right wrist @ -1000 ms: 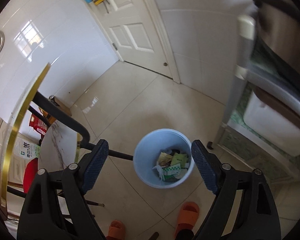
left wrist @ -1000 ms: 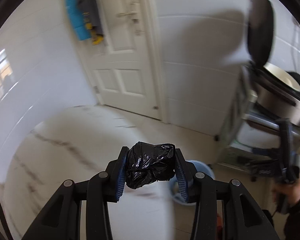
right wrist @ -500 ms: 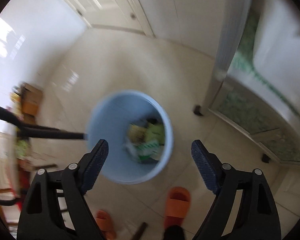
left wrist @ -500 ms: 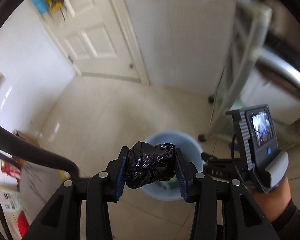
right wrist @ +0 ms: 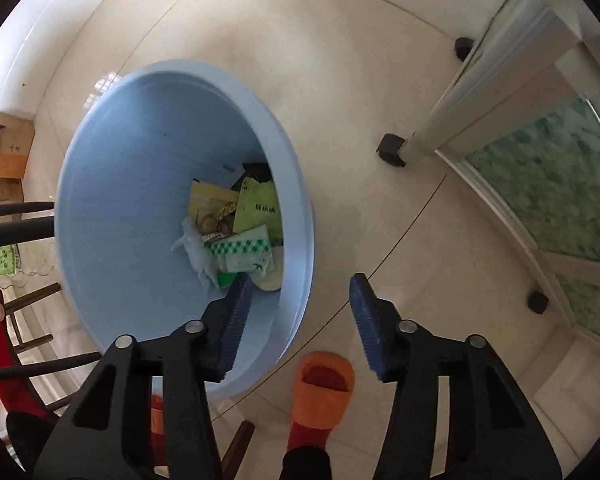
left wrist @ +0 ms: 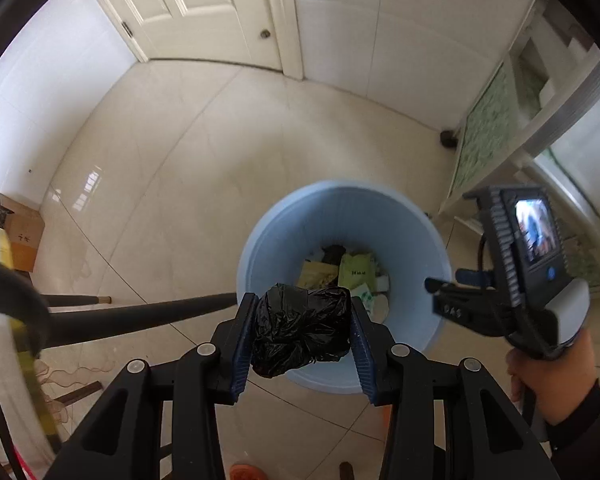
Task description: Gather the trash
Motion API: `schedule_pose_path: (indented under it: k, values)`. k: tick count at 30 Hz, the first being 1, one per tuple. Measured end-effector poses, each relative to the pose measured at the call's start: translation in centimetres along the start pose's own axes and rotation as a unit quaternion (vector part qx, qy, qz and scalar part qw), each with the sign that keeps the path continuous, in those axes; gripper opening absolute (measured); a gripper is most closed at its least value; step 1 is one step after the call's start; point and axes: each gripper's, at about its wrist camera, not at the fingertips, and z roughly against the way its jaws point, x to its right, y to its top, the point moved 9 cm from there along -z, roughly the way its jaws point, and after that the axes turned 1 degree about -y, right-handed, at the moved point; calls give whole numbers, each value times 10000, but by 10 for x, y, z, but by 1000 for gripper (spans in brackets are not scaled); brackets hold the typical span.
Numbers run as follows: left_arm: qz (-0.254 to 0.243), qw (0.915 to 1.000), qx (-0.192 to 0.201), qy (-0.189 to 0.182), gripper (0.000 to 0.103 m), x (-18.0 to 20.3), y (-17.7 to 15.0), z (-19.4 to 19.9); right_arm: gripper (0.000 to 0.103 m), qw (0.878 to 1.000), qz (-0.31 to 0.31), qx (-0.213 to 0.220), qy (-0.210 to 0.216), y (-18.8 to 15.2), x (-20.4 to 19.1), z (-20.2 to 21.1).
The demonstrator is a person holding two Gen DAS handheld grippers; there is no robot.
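Note:
My left gripper (left wrist: 300, 330) is shut on a crumpled black plastic bag (left wrist: 302, 328) and holds it above the near rim of a light blue trash bin (left wrist: 412, 220) on the floor. The bin holds several wrappers (left wrist: 354, 270). My right gripper (right wrist: 300, 312) is open and empty, with its left finger over the bin's rim (right wrist: 296, 184) and its right finger over the floor. The right gripper also shows at the right of the left wrist view (left wrist: 500, 296), beside the bin. Yellow and green wrappers (right wrist: 240, 216) lie in the bin's bottom.
A white cabinet on castors with green patterned panels (right wrist: 548, 184) stands right of the bin. Black chair or table legs (left wrist: 140, 316) reach in from the left. My foot in an orange slipper (right wrist: 324, 384) is near the bin. A cardboard box (left wrist: 22, 236) sits far left, a white door (left wrist: 204, 8) at the back.
Both grippers have tilted down and moved closer to the bin, which now looks much larger. The left gripper still holds the black bag. The right gripper's jaws have narrowed but stay open.

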Motion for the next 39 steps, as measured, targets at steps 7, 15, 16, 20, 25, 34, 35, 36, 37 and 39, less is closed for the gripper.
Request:
schedule_pose_path:
  k: [7,15,16,20,25,34,35,36,37,39]
  values:
    - [11,9998,-206,-47,40,-3,2,-25,16,10000,43,-26,77,7,-4,-6]
    - [-10,9999,-153,56,55,-2,2,-21,16,9998,-30,-28,174,7,-2,-13]
    - [-22,9999,-125,106,64,-1,1,-15,16,9999,-27,-36,167,7,-2,-12]
    - [-89,9994,207,272,85,3,2,6,16,9998,-53,-48,182,9,-1,-14]
    - [-88,9984,490,260,86,9,-5,41,16,9997,-116,112,168,12,0,1]
    - [-131,9904,1365,153,93,25,-40,153,32,9919,-57,1231,297,14,-16,106]
    - [-140,9889,1473,121,93,24,-49,168,36,9905,-15,1342,298,12,-18,119]
    - [-143,9873,1582,97,95,26,-57,183,42,9891,56,1442,284,7,-22,132]
    - [-144,9859,1663,57,95,27,-65,197,44,9871,203,1577,196,0,-26,150]
    - [-162,9821,1877,-73,95,34,-81,227,47,9836,420,1755,41,-10,-31,174]
